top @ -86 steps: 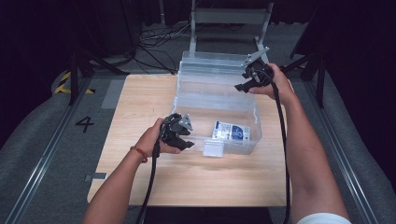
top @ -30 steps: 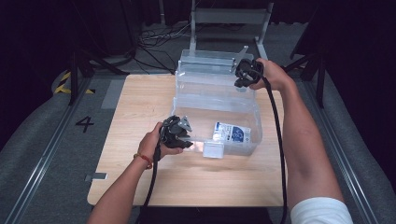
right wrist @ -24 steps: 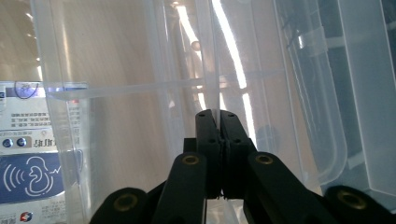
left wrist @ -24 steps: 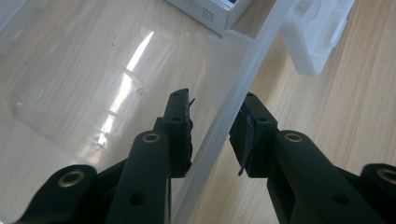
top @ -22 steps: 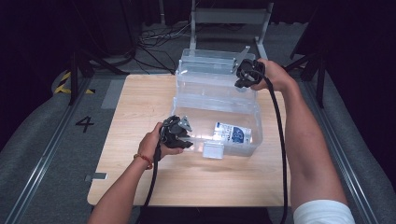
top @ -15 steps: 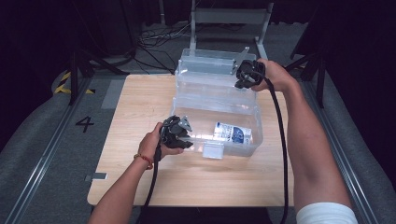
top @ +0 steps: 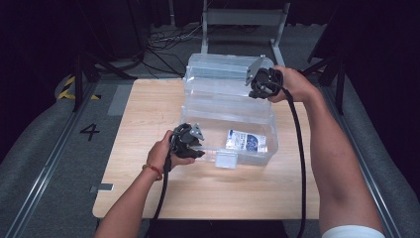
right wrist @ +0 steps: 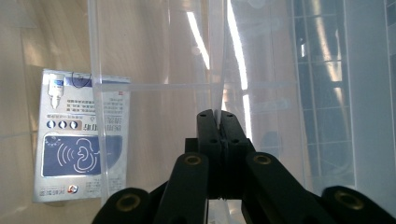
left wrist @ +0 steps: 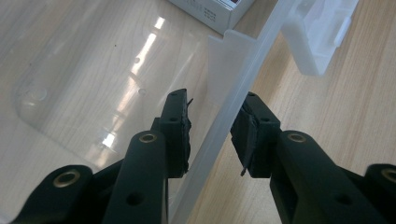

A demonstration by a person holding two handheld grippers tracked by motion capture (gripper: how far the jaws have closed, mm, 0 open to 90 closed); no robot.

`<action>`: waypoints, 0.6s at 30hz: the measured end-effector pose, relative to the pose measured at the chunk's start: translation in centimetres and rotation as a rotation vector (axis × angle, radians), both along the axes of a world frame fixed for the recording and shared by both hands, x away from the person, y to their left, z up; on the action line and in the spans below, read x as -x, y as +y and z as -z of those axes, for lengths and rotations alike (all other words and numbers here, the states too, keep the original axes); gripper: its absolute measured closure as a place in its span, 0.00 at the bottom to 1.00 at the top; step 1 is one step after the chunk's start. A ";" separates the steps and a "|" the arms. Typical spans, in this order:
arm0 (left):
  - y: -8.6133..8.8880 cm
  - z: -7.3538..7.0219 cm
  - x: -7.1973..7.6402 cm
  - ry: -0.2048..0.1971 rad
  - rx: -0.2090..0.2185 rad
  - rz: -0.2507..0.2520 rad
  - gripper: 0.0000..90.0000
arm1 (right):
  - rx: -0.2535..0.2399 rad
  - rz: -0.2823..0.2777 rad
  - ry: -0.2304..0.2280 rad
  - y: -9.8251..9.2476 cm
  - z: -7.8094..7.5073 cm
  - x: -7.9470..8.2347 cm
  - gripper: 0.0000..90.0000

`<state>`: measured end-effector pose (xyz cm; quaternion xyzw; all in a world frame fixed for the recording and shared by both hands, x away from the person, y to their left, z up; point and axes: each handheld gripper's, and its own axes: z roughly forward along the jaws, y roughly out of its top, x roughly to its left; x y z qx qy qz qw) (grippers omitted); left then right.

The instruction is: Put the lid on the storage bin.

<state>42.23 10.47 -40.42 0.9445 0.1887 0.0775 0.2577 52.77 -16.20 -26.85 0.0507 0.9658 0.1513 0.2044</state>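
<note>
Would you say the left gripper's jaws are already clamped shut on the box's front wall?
No, the left gripper straddles the clear box wall with its jaws apart, gaps showing on both sides.

Dark room, grey carpeted floor (top: 44,163) marked "4" (top: 90,131), wooden table (top: 148,106), tangled cables (top: 166,42) behind.

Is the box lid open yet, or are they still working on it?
The clear plastic box already stands open, a small printed carton lying inside. The right gripper is shut on the raised lid; the left gripper straddles the front wall, jaws apart. What comes next I cannot tell.
</note>
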 end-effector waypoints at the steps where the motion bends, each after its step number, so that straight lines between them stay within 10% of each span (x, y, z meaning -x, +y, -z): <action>1: 0.0 0.0 0.0 0.000 0.000 -0.002 0.74 | -0.006 -0.004 0.004 0.0 0.0 0.2 1.00; 18: -0.1 0.0 0.0 -0.019 -0.007 0.004 0.71 | -0.038 -0.025 -0.009 -0.4 0.2 3.2 0.99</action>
